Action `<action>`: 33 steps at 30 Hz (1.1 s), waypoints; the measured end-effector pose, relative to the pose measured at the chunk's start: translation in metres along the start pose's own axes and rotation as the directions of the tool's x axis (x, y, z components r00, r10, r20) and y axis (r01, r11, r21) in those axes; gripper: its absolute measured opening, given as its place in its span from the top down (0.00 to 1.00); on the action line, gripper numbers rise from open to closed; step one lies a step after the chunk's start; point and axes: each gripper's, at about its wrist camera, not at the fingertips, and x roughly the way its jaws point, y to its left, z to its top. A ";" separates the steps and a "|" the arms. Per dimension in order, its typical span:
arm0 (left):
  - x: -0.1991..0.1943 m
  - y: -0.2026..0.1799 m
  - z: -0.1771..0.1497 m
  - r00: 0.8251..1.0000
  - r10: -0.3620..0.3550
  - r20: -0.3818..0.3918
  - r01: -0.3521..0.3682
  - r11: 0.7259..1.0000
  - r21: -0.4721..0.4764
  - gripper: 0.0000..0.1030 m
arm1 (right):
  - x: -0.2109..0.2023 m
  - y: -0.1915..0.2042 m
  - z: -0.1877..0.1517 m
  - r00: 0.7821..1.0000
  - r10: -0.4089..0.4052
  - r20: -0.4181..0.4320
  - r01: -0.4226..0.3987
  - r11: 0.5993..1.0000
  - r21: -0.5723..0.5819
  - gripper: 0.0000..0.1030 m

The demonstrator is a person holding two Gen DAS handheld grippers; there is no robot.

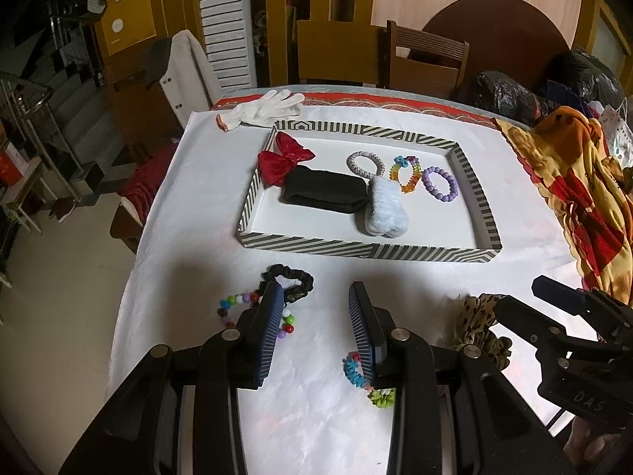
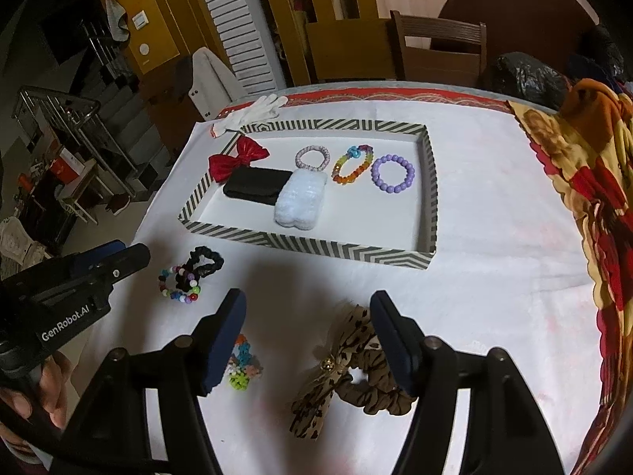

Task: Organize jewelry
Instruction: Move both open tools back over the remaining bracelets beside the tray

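A striped tray holds a red bow, a black band, a fluffy white scrunchie, a pink bracelet, a rainbow bracelet and a purple bead bracelet. In front of the tray lie a black scrunchie, a multicolour bead bracelet, a small colourful bracelet and a leopard-print scrunchie. My left gripper is open and empty above the cloth. My right gripper is open and empty over the leopard scrunchie.
A white glove lies behind the tray. An orange patterned blanket covers the table's right side. Chairs and black bags stand beyond the far edge. The table's left edge drops to the floor.
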 end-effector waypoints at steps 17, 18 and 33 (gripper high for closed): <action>0.003 0.003 -0.009 1.000 0.001 -0.017 -0.001 1.000 -0.011 0.70 | -0.001 0.002 -0.010 1.000 0.002 -0.017 -0.002 1.000 -0.025 0.33; 0.003 0.003 -0.009 1.000 0.000 -0.019 0.000 1.000 -0.012 0.70 | -0.001 0.001 -0.011 1.000 0.001 -0.018 -0.002 1.000 -0.023 0.33; 0.007 0.008 -0.012 0.999 -0.013 -0.033 0.013 1.000 -0.026 0.70 | 0.002 -0.001 -0.014 0.999 -0.011 -0.032 0.010 1.000 -0.023 0.33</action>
